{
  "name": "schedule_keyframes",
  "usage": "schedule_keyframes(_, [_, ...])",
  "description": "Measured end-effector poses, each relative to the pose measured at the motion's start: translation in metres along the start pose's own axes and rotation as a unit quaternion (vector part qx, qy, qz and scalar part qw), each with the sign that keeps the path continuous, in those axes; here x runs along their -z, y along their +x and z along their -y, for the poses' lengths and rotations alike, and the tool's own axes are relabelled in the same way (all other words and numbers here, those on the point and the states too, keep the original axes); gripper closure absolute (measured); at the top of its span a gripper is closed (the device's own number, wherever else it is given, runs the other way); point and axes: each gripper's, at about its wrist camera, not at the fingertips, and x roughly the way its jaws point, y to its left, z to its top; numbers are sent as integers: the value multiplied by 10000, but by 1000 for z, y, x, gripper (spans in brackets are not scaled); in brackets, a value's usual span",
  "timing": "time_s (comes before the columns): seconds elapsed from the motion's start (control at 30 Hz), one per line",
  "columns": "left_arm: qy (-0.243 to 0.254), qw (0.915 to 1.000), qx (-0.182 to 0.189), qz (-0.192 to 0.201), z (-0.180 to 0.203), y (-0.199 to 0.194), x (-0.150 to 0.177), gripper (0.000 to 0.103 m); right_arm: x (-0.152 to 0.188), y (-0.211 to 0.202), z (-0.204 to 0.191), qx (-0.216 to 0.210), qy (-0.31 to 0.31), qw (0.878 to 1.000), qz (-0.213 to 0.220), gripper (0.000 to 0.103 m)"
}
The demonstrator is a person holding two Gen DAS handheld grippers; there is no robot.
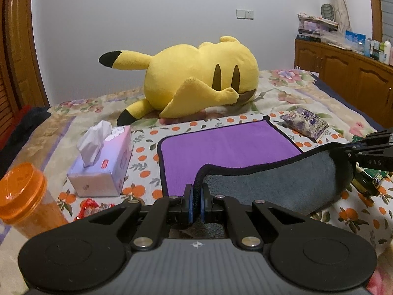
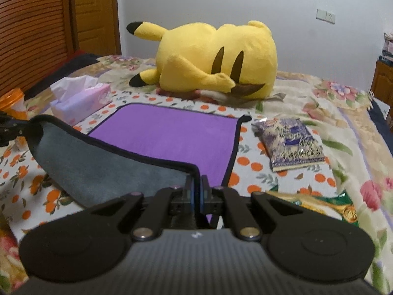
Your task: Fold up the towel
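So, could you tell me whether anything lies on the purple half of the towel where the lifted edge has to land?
Nothing visible does. The towel is bare there; the tissue box and the packet lie beside it, the plush toy beyond.

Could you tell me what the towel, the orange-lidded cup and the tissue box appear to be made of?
The towel looks like plush microfibre: short matte nap, purple on top, grey underneath, with a stitched black edge binding. The orange-lidded cup seems to be translucent plastic, with a glossy sheen on the lid. The tissue box appears to be printed cardboard with crisp folded edges, though a soft plastic wrap cannot be ruled out.
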Motion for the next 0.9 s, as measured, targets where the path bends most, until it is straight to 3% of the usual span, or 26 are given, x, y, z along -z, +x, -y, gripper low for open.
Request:
schedule_keyframes(0.47, [50, 9995, -68, 307, -3, 8, -26, 97, -23, 10, 5, 83, -129, 9993, 348, 99])
schedule_keyframes(0.9, [129, 9992, -123, 350, -6, 27, -41, 97, -34, 28, 10, 151, -266, 9988, 393, 99])
